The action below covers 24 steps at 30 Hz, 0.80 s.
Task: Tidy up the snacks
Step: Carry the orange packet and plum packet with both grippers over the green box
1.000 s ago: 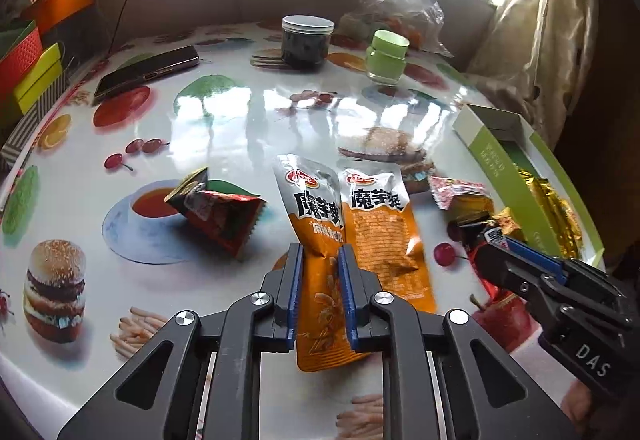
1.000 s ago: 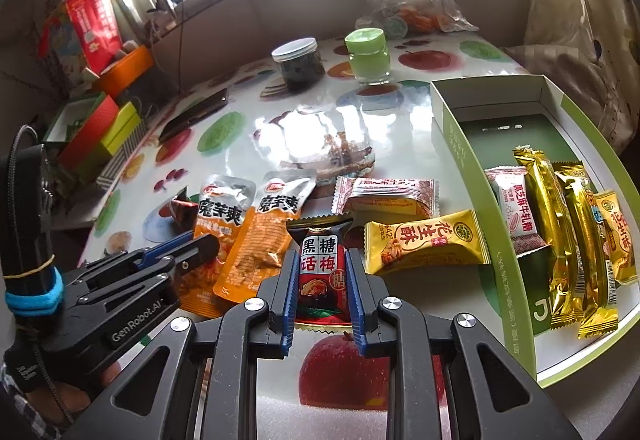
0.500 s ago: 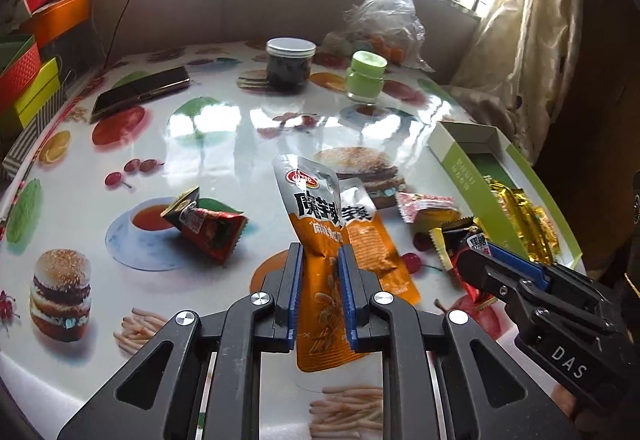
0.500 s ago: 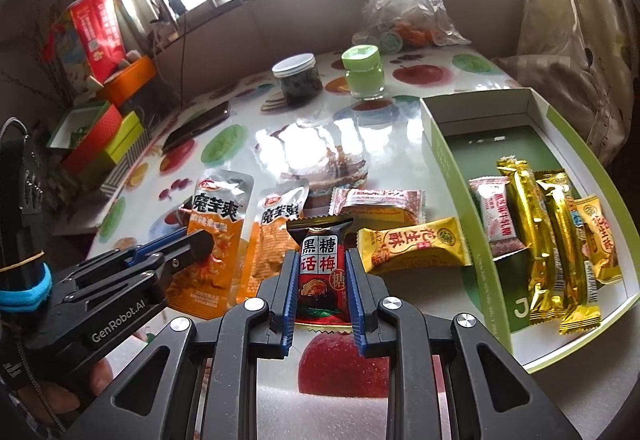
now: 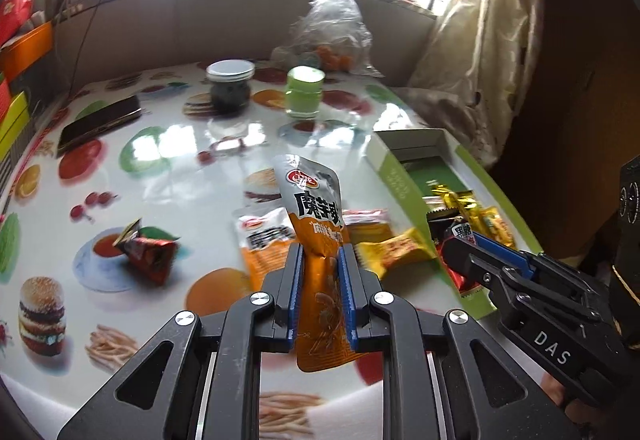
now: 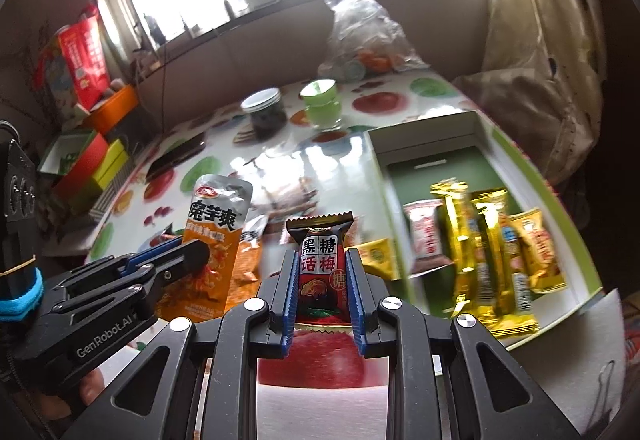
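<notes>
My left gripper is shut on an orange and grey konjac pouch and holds it upright above the table; the pouch also shows in the right wrist view. My right gripper is shut on a red and black plum candy packet, lifted beside the green box. The box holds gold bars and small packets. A second orange pouch, a yellow packet and a dark red triangular packet lie on the table.
A dark jar, a green jar, a phone and a plastic bag are at the back of the printed tablecloth. Coloured boxes stand at the left edge. A curtain hangs to the right.
Both grippers have risen and moved right toward the green box, lifting the orange pouch and the plum candy packet off the table.
</notes>
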Motion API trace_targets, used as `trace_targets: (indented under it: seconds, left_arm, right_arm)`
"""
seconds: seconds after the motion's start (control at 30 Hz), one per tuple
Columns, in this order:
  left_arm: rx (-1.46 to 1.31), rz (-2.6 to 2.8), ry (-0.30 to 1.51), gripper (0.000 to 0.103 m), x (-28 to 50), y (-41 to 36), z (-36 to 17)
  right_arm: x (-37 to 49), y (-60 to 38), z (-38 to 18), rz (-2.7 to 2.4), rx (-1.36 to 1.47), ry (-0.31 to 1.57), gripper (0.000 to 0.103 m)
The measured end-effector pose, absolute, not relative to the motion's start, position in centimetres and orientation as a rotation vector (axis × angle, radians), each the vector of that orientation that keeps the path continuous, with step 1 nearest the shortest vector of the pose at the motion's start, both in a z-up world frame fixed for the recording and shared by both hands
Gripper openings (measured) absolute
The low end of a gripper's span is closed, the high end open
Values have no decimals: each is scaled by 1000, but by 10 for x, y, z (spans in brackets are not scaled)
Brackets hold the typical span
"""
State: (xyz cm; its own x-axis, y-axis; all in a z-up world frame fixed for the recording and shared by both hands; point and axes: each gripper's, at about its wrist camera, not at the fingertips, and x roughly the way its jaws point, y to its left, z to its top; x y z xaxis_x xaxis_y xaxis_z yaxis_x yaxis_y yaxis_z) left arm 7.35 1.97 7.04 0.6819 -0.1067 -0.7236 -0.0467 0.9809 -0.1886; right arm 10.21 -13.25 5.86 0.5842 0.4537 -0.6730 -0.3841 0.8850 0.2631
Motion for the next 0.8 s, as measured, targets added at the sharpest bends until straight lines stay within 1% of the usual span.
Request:
trace_targets:
  seconds: [0.37,0.8]
  left_arm:
    - [-181,-135,792,18,93,-20,88]
    - [-157,-215,804,19,114,-60,89]
  right_arm:
    - [109,-172,68,406,113,783,22]
    - [117,-207,61,332,130,788,22]
